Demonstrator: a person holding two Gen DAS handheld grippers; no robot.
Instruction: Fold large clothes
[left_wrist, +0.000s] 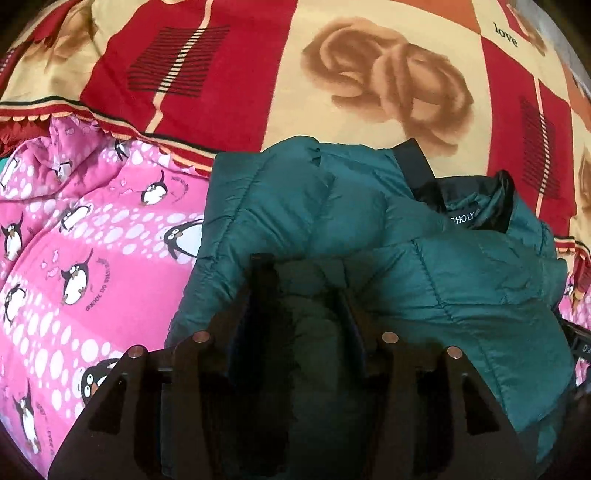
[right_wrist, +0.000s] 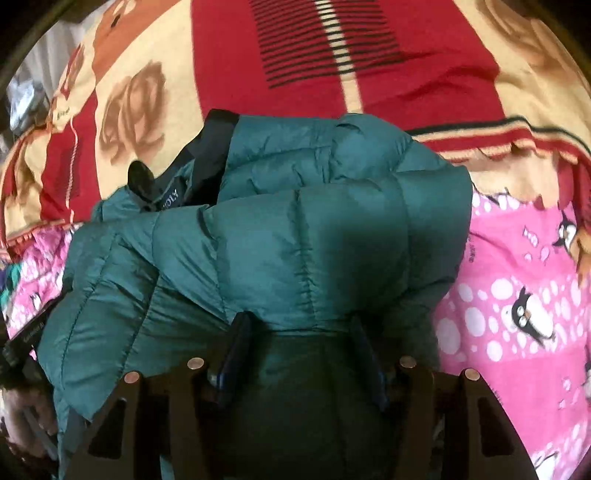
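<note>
A teal quilted puffer jacket (left_wrist: 369, 229) with a dark collar and label lies bunched on the bed; it also fills the middle of the right wrist view (right_wrist: 295, 229). My left gripper (left_wrist: 304, 280) has its two fingers closed around a fold of the jacket's near edge. My right gripper (right_wrist: 303, 328) likewise has a bulge of the jacket pinched between its fingers. Both fingertips sink into the fabric, so the tips are partly hidden.
A pink penguin-print quilt (left_wrist: 92, 258) lies under and beside the jacket, also shown in the right wrist view (right_wrist: 517, 314). Beyond it is a red and cream rose-print blanket (left_wrist: 332, 74). The other gripper's dark body (right_wrist: 22, 343) shows at the left edge.
</note>
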